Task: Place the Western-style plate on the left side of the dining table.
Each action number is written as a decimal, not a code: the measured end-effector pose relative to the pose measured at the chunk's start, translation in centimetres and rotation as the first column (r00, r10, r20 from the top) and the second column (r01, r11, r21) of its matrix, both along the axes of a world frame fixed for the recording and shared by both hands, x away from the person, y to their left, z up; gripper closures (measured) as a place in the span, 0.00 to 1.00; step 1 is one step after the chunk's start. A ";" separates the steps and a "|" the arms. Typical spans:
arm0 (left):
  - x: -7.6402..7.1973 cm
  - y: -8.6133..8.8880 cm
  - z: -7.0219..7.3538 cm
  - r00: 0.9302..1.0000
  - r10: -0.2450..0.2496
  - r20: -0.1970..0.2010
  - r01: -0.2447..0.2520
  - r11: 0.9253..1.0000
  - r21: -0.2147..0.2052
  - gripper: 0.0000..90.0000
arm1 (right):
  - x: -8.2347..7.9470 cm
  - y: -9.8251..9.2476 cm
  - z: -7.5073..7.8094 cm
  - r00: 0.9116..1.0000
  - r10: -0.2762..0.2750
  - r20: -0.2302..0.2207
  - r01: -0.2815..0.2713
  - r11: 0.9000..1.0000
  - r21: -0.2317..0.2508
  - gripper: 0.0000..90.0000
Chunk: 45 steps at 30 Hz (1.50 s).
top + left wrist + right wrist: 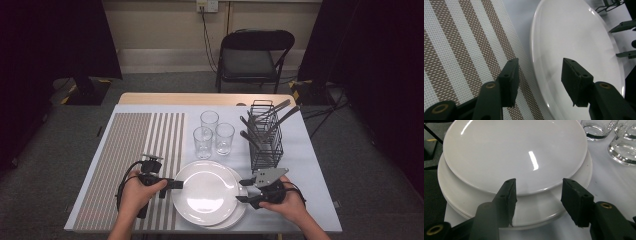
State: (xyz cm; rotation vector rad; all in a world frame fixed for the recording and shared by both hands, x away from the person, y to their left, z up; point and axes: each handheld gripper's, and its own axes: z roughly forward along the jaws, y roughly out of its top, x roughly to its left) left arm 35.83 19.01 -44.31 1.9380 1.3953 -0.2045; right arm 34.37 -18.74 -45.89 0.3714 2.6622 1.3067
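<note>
While we hold the left hand-held gripper (176,184) and right hand-held gripper (241,190) half open, gripping nothing, astride the top plate (206,190) stacked on the worktop (310,165), possibly touching, uneven closing could slide it toward the glasses (213,134).

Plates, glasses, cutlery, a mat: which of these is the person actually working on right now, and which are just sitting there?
In use:
- top white plate, with a tool at each side
- plate beneath it
- left tool, jaws apart at the rim
- right tool, jaws apart at the opposite rim

Just lying about:
- three drinking glasses
- wire cutlery caddy
- striped placemat
- folding chair
</note>
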 end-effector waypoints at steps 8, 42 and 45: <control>0.6 0.0 0.0 1.000 0.012 -0.023 -0.012 1.000 0.000 0.59 | 0.1 0.2 0.0 1.000 0.004 0.000 -0.004 1.000 0.000 0.51; 1.1 0.3 1.7 0.980 0.057 -0.192 -0.069 0.996 -0.056 0.85 | -0.4 1.3 -0.6 0.999 0.017 0.033 -0.016 0.999 -0.030 0.53; 1.2 0.1 2.6 0.979 0.049 -0.197 -0.063 0.996 -0.065 0.89 | -0.4 1.4 -0.7 0.999 0.021 0.038 -0.019 0.999 -0.050 0.53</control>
